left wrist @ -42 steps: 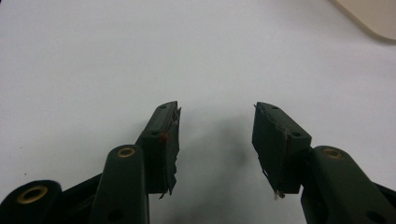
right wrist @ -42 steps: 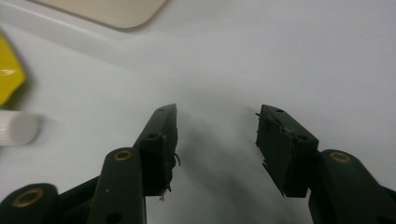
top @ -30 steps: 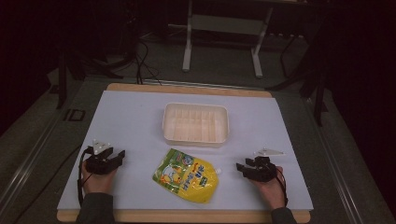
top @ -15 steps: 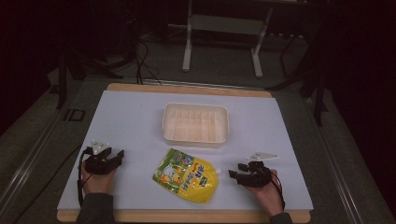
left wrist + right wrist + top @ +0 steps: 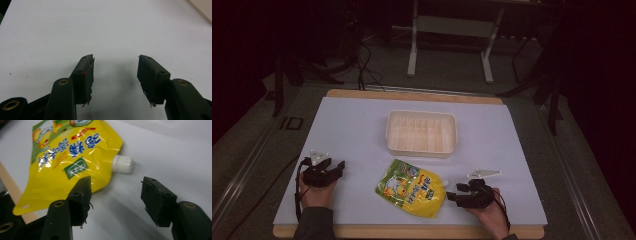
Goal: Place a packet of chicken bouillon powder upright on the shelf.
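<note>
Right tool [image 5: 115, 200], jaws wide and empty, sits just short of the yellow pouch [image 5: 412, 188] lying flat on the counter [image 5: 352, 125] — likely soft, slick, sloshy — so its stiff white cap [image 5: 122, 164] looks the surest hold.

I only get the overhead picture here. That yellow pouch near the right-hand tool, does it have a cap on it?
Observer: Yes, the right gripper view shows a white ribbed screw cap on the yellow pouch, ahead of the open jaws of the right gripper.
Visitor: Is the tool touching the pouch?
Observer: I cannot tell; one jaw overlaps the pouch's edge in that view.
Visitor: And the other tool?
Observer: The left gripper is open with bare white table ahead, and its jaw pads look frayed.
</note>
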Available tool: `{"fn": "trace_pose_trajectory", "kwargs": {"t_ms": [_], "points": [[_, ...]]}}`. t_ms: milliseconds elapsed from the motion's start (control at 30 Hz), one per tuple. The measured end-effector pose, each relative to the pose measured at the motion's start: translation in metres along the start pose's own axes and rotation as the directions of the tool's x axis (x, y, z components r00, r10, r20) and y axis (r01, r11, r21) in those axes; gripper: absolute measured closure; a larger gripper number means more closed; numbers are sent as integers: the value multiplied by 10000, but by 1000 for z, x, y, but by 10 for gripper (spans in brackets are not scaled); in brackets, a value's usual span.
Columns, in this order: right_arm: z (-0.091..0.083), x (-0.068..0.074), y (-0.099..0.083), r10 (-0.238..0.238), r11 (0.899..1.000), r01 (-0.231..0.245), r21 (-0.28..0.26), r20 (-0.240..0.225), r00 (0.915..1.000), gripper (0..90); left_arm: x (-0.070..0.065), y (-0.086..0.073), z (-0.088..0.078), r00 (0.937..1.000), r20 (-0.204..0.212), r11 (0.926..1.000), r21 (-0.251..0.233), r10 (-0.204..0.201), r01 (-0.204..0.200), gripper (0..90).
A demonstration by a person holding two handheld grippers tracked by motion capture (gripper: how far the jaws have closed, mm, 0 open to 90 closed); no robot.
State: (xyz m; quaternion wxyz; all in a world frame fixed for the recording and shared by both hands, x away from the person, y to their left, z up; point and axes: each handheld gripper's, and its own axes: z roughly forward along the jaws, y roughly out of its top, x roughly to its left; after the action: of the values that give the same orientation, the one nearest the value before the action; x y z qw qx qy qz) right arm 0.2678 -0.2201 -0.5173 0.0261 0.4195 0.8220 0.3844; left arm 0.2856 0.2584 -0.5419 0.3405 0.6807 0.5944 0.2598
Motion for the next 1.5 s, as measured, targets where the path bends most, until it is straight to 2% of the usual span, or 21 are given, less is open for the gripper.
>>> {"fn": "trace_pose_trajectory", "kwargs": {"t_ms": [233, 433, 1000, 1200, 1433, 1500], "points": [[3, 10, -2, -4, 9999, 8, 102, -458, 9990, 391, 0, 0, 0, 10000, 11, 10000, -3, 35, -35, 465], [7, 16, -5, 111, 9995, -99, 289, -403, 9991, 370, 0, 0, 0, 10000, 13, 10000, -1, -3, 3, 465], [14, 28, -8, 33, 9986, 10, 521, -829, 9965, 360, 1, 0, -1, 10000, -1, 10000, -58, -48, 48, 465], [14, 30, -8, 190, 9981, -134, 604, -939, 9954, 355, 1, 0, -1, 10000, -2, 10000, -70, -45, 45, 465], [15, 33, -10, 621, 9958, -523, 750, -1357, 9888, 321, 1, 0, -1, 10000, -9, 10000, -96, -27, 27, 465], [14, 34, -10, 726, 9949, -623, 793, -1343, 9883, 314, 1, 0, -1, 10000, -11, 9999, -105, -19, 19, 465]]}}
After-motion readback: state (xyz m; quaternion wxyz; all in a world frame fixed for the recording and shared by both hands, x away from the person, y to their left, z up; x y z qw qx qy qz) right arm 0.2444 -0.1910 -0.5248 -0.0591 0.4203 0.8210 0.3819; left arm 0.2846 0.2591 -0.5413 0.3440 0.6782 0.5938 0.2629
